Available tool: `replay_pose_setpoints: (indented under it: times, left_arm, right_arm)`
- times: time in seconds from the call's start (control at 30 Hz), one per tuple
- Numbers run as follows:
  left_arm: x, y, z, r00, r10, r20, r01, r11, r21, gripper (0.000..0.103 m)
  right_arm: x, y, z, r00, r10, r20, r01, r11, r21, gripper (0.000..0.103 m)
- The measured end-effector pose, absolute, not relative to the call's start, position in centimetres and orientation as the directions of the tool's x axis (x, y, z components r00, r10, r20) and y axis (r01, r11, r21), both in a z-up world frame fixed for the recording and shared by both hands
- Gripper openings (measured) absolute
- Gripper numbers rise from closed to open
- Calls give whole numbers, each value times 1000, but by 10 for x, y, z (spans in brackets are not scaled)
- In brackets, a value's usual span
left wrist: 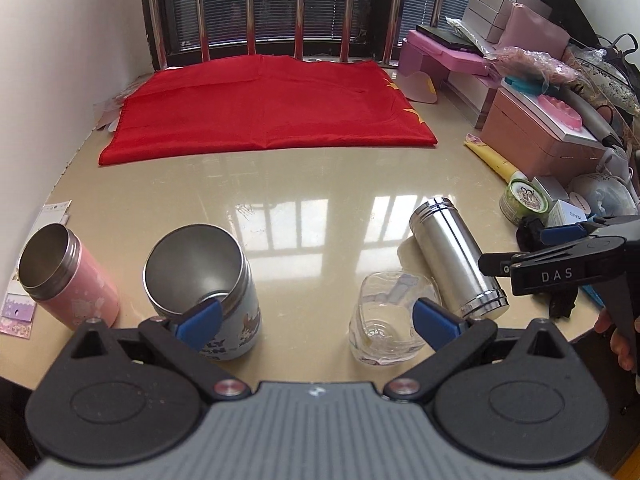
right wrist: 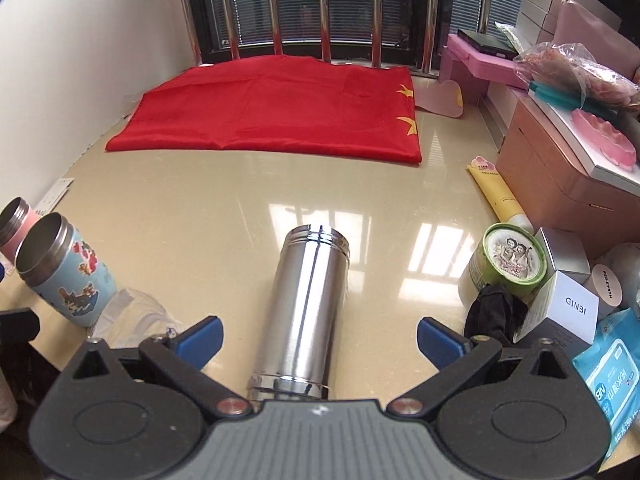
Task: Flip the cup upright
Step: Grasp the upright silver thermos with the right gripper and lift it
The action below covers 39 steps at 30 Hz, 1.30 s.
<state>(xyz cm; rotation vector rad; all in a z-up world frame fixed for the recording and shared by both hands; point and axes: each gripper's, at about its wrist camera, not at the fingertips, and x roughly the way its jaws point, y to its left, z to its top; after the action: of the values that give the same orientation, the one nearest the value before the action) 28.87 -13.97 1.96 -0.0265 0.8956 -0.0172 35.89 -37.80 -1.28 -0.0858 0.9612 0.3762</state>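
Note:
A shiny steel cup (right wrist: 306, 312) lies on its side on the beige table, threaded end pointing away; it also shows in the left wrist view (left wrist: 456, 254). My right gripper (right wrist: 320, 340) is open, its blue-padded fingers (right wrist: 440, 342) on either side of the cup's near half without touching it. My left gripper (left wrist: 316, 320) is open and empty, low over the table edge. A blue patterned cup (left wrist: 208, 288) stands upright behind its left finger, a clear glass (left wrist: 390, 316) behind its right finger. A pink cup (left wrist: 64, 280) stands upright at far left.
A red flag (left wrist: 264, 108) covers the table's far side by the barred window. Pink boxes (right wrist: 560, 176), a yellow tube (right wrist: 500, 196), a green tin (right wrist: 508, 264), a white GINBI box (right wrist: 568, 312) and a wipes pack (right wrist: 612, 388) crowd the right side. A wall runs along the left.

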Motion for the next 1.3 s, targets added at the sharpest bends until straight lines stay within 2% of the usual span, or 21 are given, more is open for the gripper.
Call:
replay_pose_setpoints:
  times: [0.13,0.23,0.27,0.3,0.37,0.43,0.47,0.67,0.97,1.1,1.13,1.2,1.3]
  left_arm:
    - [296,-139,15,628,-32,-777,35,999,-13,103]
    - [302,-138,13,627,-37,-778,36,999,-19,103]
    - [303,-137,13,628,-37,-777,33,999,-21,103]
    - [304,-136,13,631,-38,-775,32,999,-23,103]
    - [305,-136,14,633,-45,-773,31,999,-33,103]
    - [305,-135,14,633,-50,-772,29,999,-42,103]
    - [305,-135,14,633,-51,-772,26,999,-44,103]
    - [302,-135,14,632,-65,-773,28,998,-61,103]
    - [298,-139,14,630,-76,-773,23,997,-79,103]
    - [297,-136,16,632,-69,-772,11,997,-80,103]
    - [297,-135,16,632,-67,-772,8,997,-80,103]
    - [298,-135,17,633,-64,-772,2,997,-81,103]
    - [299,-137,16,638,-78,-766,19,996,-86,103]
  right_arm:
    - [401,-370,-39,360,345,-867,-328,917,229,103]
    - [424,-361,-56,298,345,-890,-303,918,255,102]
    - [428,-358,-59,293,339,-894,-300,921,250,97]
    - [433,-355,-63,285,335,-898,-300,921,248,87]
    - [442,-351,-75,249,346,-905,-292,917,270,75]
    - [451,-350,-87,196,381,-904,-267,907,325,65]
    - [452,-349,-88,194,385,-902,-275,904,327,63]
    - [436,-346,-74,191,319,-928,-485,853,193,63]
    - [455,-340,-79,147,266,-953,-514,843,157,64]
    - [472,-322,-79,160,223,-962,-522,846,110,75]
    - [477,-318,-79,159,225,-961,-517,849,114,74]
    - [484,-317,-77,156,246,-957,-492,859,140,62]
    - [475,-325,-66,198,288,-937,-479,862,164,62]
